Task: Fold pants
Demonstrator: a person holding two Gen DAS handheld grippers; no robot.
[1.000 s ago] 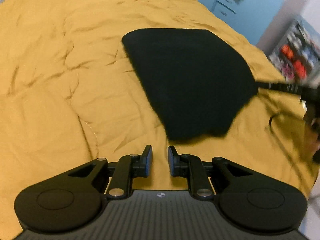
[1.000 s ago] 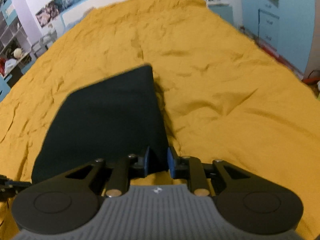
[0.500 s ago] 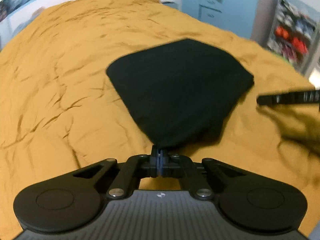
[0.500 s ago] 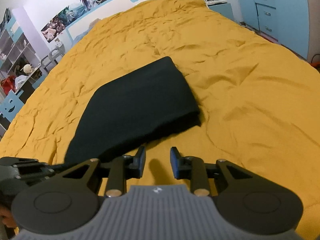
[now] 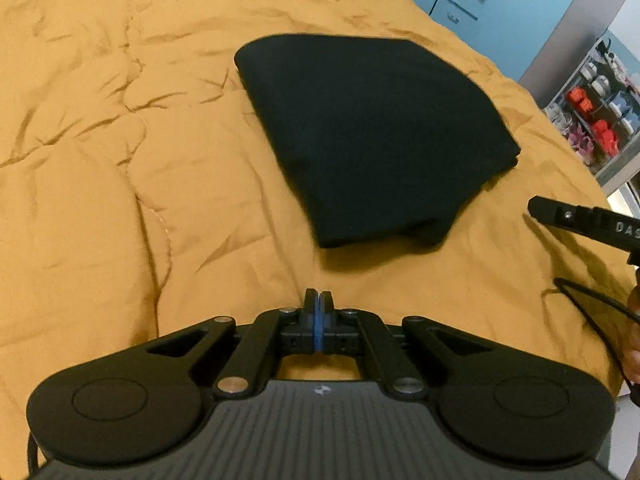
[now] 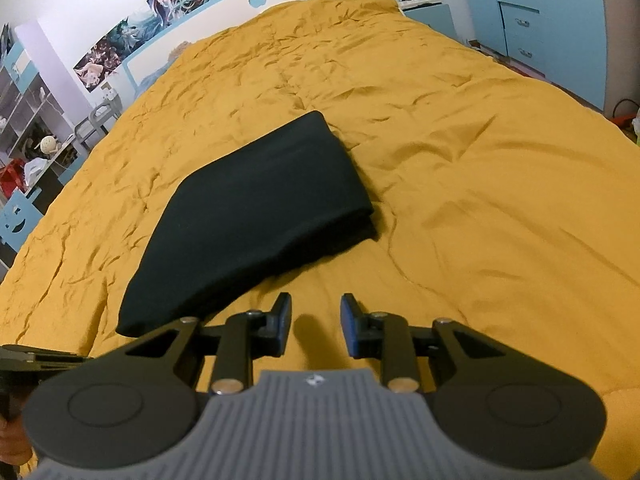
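A: Which step is this, going from the left side across?

B: The folding itself looks finished to me. The left gripper point(image 5: 319, 300) hangs over bare quilt just short of the pants point(image 5: 372, 136), its blue pads pressed flat together with nothing between them.

A: And the pants themselves?

B: They lie in the middle of the mustard-yellow quilt point(image 5: 120, 160) as a compact black packet, several layers thick, with rounded fold edges and a smooth, matte, soft-looking knit surface. The quilt under them is puffy and creased, with stitched seams running through it.

A: The right side?

B: The right gripper point(image 6: 315, 322) sits just beside the packet's near edge, touching nothing. Its jaws stand at a narrow gap, empty, with only quilt showing between the pads.

A: So what does the next move call for?

B: Little, I judge. One near corner of the packet looks slightly loose, with a lower layer peeking out. Tidying it would mean a light pinch or a flat press there, done gently, since soft cloth on a springy quilt slides and unfolds easily.
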